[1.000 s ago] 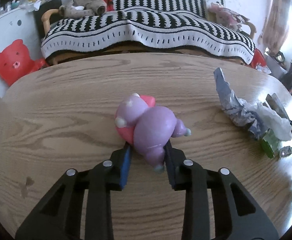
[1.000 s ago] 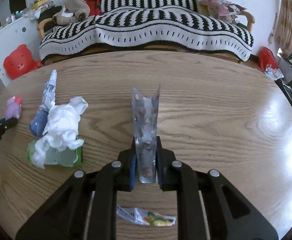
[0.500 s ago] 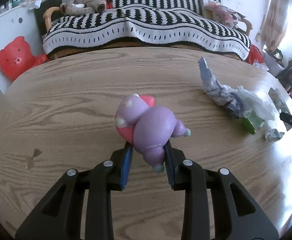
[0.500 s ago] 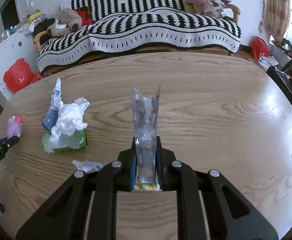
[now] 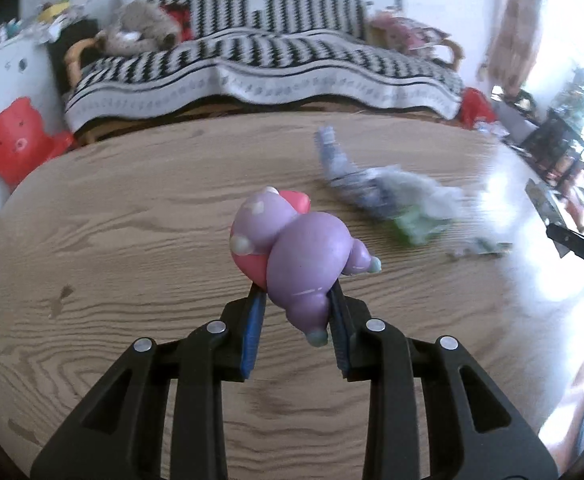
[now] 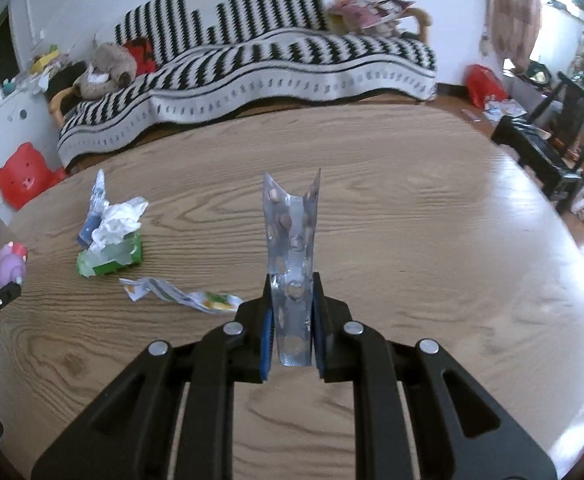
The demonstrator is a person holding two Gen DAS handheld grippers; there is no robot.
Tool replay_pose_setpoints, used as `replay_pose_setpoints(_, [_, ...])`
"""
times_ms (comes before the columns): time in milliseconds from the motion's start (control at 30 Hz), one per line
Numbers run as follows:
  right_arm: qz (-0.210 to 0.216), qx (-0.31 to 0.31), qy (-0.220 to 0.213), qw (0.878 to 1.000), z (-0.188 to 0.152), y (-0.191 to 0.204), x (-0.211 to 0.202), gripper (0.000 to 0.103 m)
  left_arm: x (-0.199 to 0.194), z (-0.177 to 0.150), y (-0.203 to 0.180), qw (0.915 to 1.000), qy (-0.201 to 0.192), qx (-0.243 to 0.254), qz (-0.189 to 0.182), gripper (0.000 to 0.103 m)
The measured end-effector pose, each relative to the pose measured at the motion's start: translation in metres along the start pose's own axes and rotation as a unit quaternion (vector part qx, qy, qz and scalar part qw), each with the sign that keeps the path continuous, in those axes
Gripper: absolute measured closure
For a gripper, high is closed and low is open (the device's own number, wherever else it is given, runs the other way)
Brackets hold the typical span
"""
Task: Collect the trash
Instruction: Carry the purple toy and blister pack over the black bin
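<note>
My left gripper (image 5: 296, 300) is shut on a purple and pink toy figure (image 5: 292, 248) and holds it above the wooden table (image 5: 132, 240). My right gripper (image 6: 292, 296) is shut on a silver pill blister pack (image 6: 292, 240) that stands up between the jaws. On the table lie a blue wrapper (image 6: 94, 208), crumpled white tissue (image 6: 118, 220) on a green packet (image 6: 112, 262), and a flat printed wrapper (image 6: 180, 294). The same pile appears blurred in the left wrist view (image 5: 391, 196).
A sofa with a black and white striped blanket (image 6: 252, 60) stands behind the table, with a plush toy (image 6: 106, 68) on it. A red bear-shaped object (image 6: 20, 172) sits at the left. A dark chair (image 6: 551, 144) stands at the right.
Both grippers have drawn back from the table and risen; the trash pile looks farther away. The flat printed wrapper now lies in full view left of the right gripper. Both grips are unchanged.
</note>
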State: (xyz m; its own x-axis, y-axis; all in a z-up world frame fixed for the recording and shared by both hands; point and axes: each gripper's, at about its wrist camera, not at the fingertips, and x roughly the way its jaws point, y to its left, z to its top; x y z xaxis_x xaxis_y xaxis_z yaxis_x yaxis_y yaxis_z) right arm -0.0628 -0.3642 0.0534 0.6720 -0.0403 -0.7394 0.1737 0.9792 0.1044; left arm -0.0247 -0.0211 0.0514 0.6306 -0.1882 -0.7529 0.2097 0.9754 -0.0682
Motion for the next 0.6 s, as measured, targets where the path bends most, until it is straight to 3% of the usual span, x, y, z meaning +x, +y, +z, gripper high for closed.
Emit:
replay_pose_setpoints(167, [-0.028,0.038,-0.02,0.999,-0.013,-0.051,-0.04,0.086,-0.016,0.003,-0.07,0.9968,-0.015,0.052,-0.058,0.074])
replay_pose_setpoints(300, [-0.051,0.065,-0.025,0.996,-0.029,-0.088,-0.071,0.086,-0.024,-0.005,-0.142,0.9879,-0.012,0.098,-0.12,0.074])
replay_pose_setpoints(433, [-0.072,0.095,-0.04,0.992,-0.061,-0.122,-0.115,0.086,-0.04,-0.029,-0.222,0.9699,-0.005,0.15,-0.192,0.074])
replay_pose_setpoints(600, [-0.095,0.127,-0.04,0.987,-0.106,-0.156,-0.149,0.086,-0.047,-0.07,-0.292,0.9456,0.03,0.207,-0.249,0.074])
